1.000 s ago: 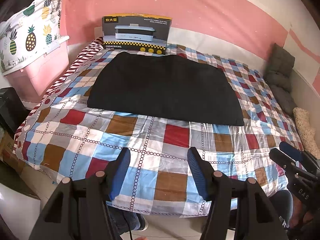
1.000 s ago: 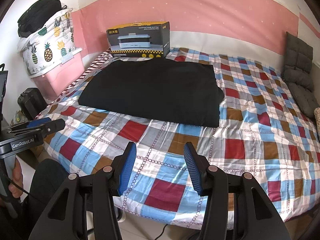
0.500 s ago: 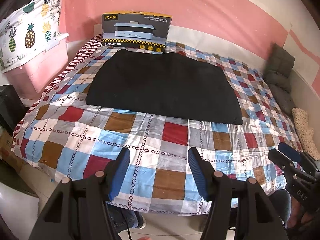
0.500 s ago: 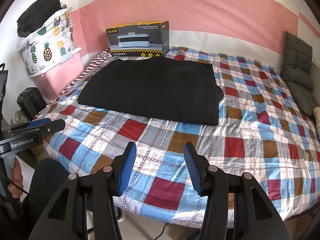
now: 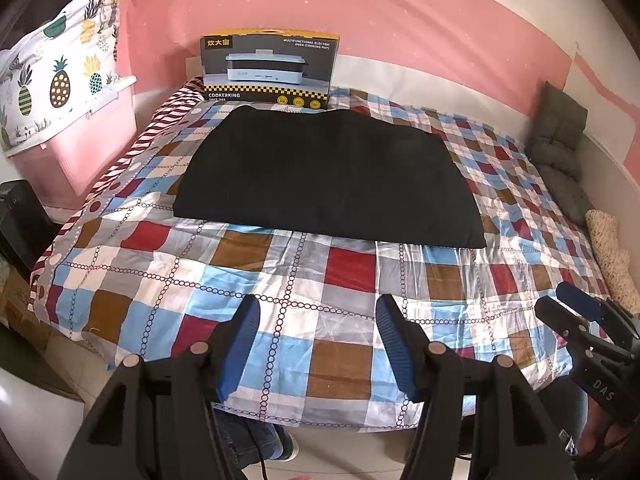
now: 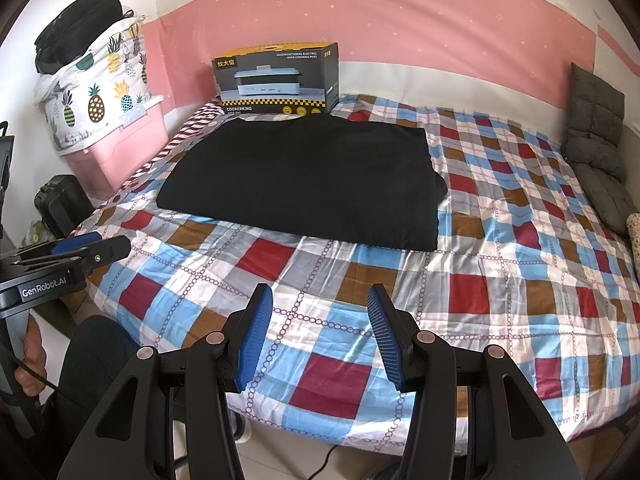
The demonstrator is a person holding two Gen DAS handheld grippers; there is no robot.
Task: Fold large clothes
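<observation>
A black garment (image 5: 326, 178) is laid folded into a flat, roughly rectangular block on the far half of the checked bedspread (image 5: 344, 312), toward the wall; in the right wrist view it (image 6: 304, 184) is seen with its right edge slightly bulged. Just behind it a cooker box (image 5: 270, 68) is stood upright against the pink wall, its base touching or nearly touching the garment's far edge. A pink bin (image 6: 120, 148) topped by a pineapple-print bag (image 6: 94, 88) is placed left of the bed, and grey cushions (image 6: 596, 140) are piled at the right side. The left gripper (image 5: 318, 320) is held above the near edge of the bedspread, jaws spread wide and empty, well apart from the garment. The right gripper (image 6: 320, 308) is likewise held with jaws wide and nothing between them.
</observation>
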